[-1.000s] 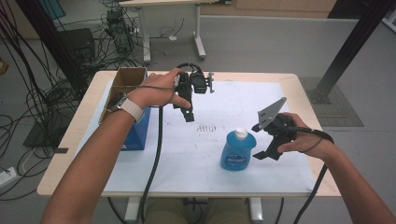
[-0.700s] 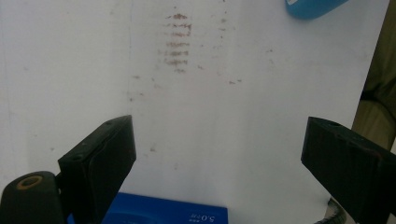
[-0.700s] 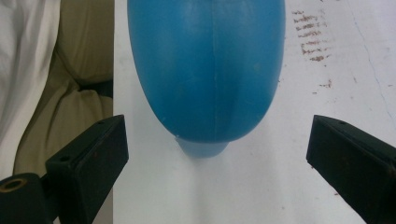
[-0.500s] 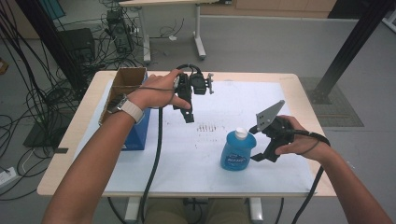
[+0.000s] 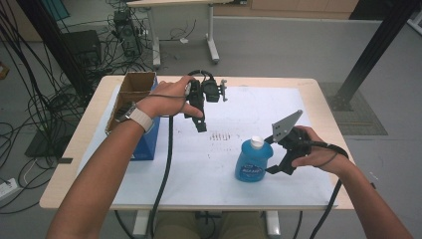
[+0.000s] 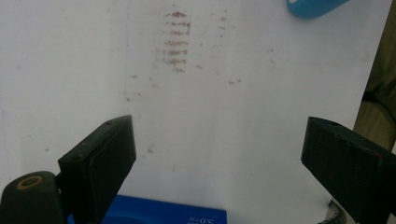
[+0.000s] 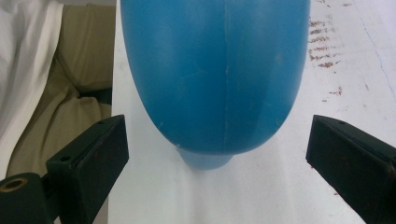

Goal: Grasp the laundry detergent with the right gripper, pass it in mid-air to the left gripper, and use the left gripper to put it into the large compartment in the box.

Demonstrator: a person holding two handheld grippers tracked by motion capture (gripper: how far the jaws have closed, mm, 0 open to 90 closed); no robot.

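A blue bottle (image 5: 252,163) with a white cap (image 5: 256,142) stands upright at the front right of the white sheet (image 5: 199,169). My right gripper (image 5: 271,155) is just to its right, open, with one jaw on either side of the bottle's end. In the right gripper view the blue bottle (image 7: 215,70) sits between the spread jaws of the right gripper (image 7: 219,168), and neither jaw touches it. My left gripper (image 5: 200,122) hangs above the sheet's back left, open and holding nothing. The left gripper (image 6: 219,163) looks down on bare sheet, with a sliver of the bottle (image 6: 313,6) at the top.
An open cardboard box (image 5: 132,91) and a blue box (image 5: 148,141) stand at the table's left side. Brownish smudges (image 5: 221,136) mark the sheet's middle. The blue box (image 6: 168,215) lies under the left gripper's jaws. A person's lap (image 7: 70,70) lies beyond the table's front edge.
My right gripper has edged slightly left, closer around the bottle. The left gripper and the bottle have stayed put.
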